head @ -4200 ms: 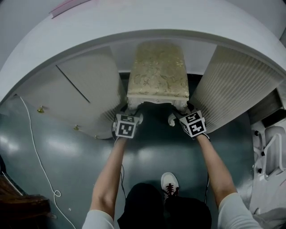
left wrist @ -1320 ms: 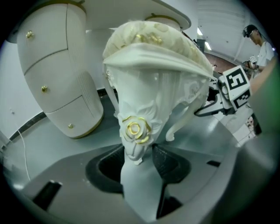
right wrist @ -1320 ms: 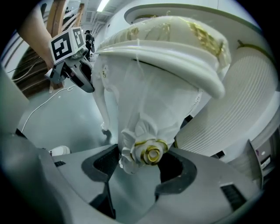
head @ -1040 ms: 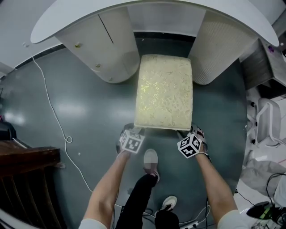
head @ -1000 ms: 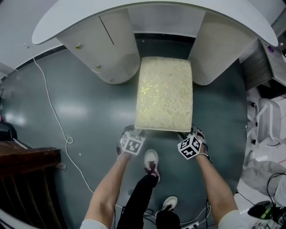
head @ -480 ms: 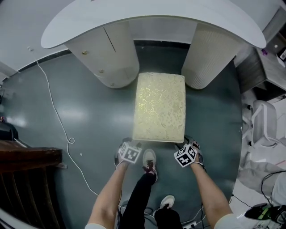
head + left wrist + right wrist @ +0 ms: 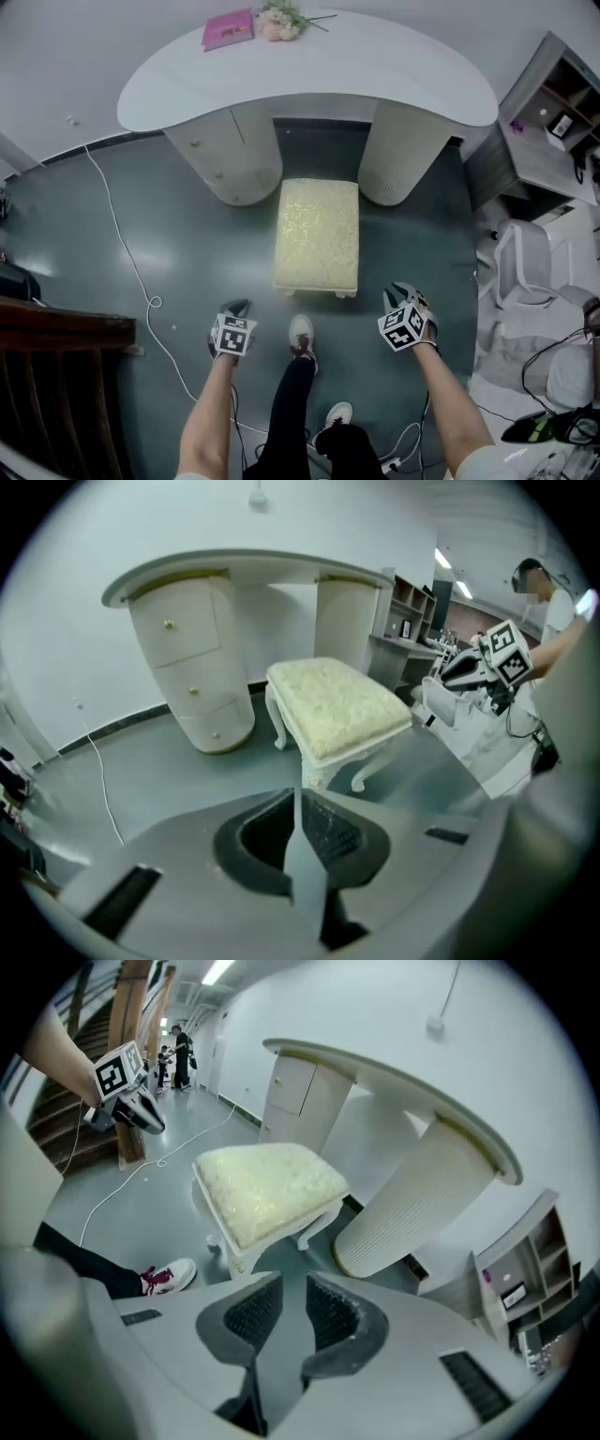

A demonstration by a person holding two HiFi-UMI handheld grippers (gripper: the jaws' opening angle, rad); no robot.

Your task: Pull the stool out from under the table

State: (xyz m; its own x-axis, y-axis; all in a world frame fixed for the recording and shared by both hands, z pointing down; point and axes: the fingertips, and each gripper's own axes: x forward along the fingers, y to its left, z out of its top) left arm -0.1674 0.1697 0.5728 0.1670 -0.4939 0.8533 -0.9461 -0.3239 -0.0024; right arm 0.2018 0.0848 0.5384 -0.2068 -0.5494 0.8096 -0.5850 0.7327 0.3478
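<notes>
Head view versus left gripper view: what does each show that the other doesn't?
Only the head view: a pink book and flowers on the table, and the person's shoes. Only the left gripper view: the left gripper's jaws, which have just been closing and meet with nothing between them. Both: the cream stool standing out from under the table.

The stool (image 7: 317, 234) at mid-frame has a pale yellow-cream seat with a leafy brocade pattern, on white carved legs. The table (image 7: 375, 66) above it is white on top. Its right pedestal (image 7: 398, 155) is cream and finely ribbed, its left pedestal (image 7: 225, 159) plain cream. The floor (image 7: 112, 244) is glossy dark grey-green. The book (image 7: 228, 28) at upper left is pink. My shoe (image 7: 301, 334) is white with red laces.
</notes>
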